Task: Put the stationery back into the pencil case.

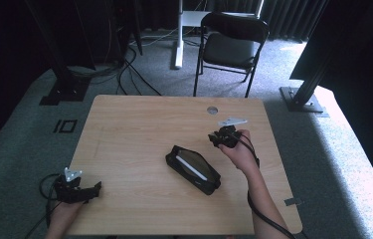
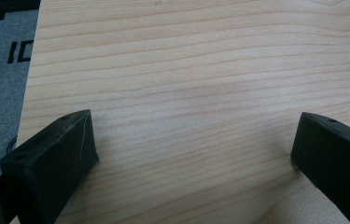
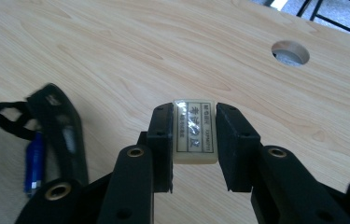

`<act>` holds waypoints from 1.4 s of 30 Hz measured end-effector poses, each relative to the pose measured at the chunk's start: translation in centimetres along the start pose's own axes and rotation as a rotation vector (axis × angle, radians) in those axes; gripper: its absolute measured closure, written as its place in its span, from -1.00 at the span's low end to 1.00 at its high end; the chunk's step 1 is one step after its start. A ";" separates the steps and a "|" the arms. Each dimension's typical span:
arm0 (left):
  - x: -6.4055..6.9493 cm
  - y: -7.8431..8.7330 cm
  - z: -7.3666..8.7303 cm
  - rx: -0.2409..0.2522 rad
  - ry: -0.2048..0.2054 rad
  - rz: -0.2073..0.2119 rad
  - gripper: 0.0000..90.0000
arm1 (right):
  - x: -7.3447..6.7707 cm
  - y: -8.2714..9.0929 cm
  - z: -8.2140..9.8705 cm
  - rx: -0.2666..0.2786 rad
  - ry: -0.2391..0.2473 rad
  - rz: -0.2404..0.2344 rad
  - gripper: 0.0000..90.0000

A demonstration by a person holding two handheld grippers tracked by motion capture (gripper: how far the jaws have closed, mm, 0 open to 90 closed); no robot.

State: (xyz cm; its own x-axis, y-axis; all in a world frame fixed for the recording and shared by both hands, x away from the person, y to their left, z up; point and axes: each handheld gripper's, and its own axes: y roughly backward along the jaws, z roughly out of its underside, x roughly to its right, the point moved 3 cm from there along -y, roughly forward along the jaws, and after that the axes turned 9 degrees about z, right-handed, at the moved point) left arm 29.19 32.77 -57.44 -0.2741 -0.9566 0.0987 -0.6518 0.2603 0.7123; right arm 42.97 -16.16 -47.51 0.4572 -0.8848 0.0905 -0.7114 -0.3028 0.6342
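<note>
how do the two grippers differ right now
The right gripper is shut on a pale eraser; the left gripper stands open with bare table between its jaws. The right is raised beside the black pencil case; the left sits low at the table's near corner. Both have black jaws.

A recording lab: black curtains [image 1: 5, 40], metal rig legs [image 1: 306, 84], floor cables [image 1: 124, 74], one folding chair [image 1: 231, 45].

I see a light wooden table [image 1: 139, 124] with rounded corners standing on grey carpet [image 1: 323, 164]. A round cable hole [image 1: 212, 110] sits near its far edge. An open black pencil case [image 1: 193, 169] lies directly on the top, right of centre, angled across the grain, with something blue [image 3: 33, 163] inside it.
</note>
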 end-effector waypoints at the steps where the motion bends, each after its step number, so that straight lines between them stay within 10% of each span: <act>1: 0.0 0.0 0.0 0.000 0.000 0.000 -0.99 | -0.1 0.2 0.0 -0.002 0.004 -0.001 0.52; 24: 0.0 0.0 0.0 0.001 0.001 0.000 -0.99 | -4.3 4.0 -0.4 0.064 0.087 -0.095 0.52; 42: 0.0 0.0 0.0 0.000 -0.001 0.000 -0.99 | -7.8 3.1 0.6 0.033 0.151 -0.172 0.52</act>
State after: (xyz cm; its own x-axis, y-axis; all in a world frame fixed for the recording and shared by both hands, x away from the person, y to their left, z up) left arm 29.20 32.78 -57.44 -0.2749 -0.9564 0.0983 -0.6515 0.2605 0.7126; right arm 36.93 -10.43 -46.73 0.6464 -0.7566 0.0985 -0.6318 -0.4584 0.6250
